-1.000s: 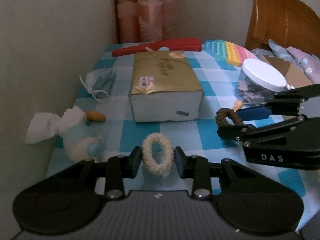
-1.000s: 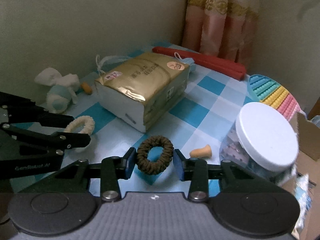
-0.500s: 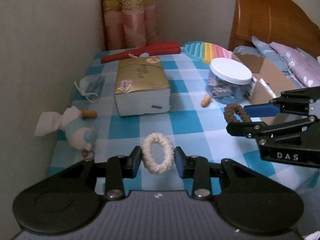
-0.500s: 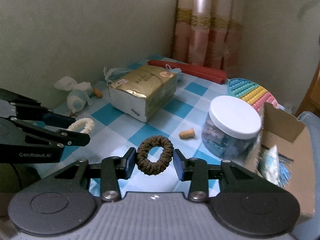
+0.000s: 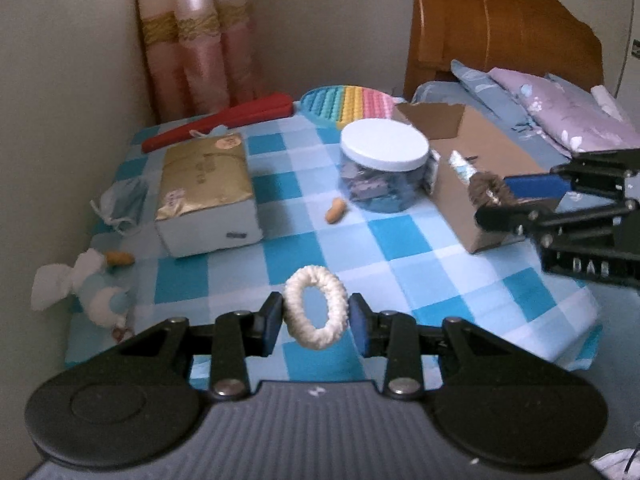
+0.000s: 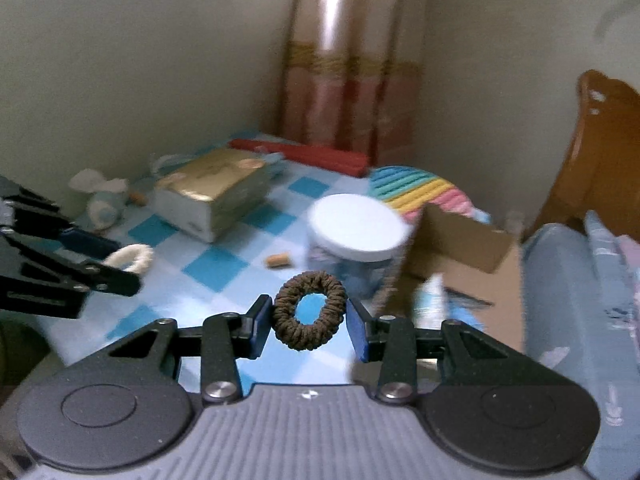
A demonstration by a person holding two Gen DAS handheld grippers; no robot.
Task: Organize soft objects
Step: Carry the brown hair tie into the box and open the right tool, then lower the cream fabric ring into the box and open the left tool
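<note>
Jaws pinch 2 scrunchies, both lifted off the checkered table (image 5: 404, 236): left gripper (image 5: 316, 316) squeezes the white scrunchie (image 5: 316, 306), right gripper (image 6: 310, 318) the brown scrunchie (image 6: 310, 312). Light, springy, likely compressible; gripping across the ring's sides seems secure.

Each wrist camera looks forward along its gripper fingers, raised above the checkered tablecloth (image 5: 404, 236). Both views share the white-lidded jar (image 5: 382, 164) (image 6: 356, 232) at frame centre.

Right wrist view motion-blurred; cardboard box (image 6: 464, 240) contents unclear; jar (image 5: 380, 176) contents too small to tell
</note>
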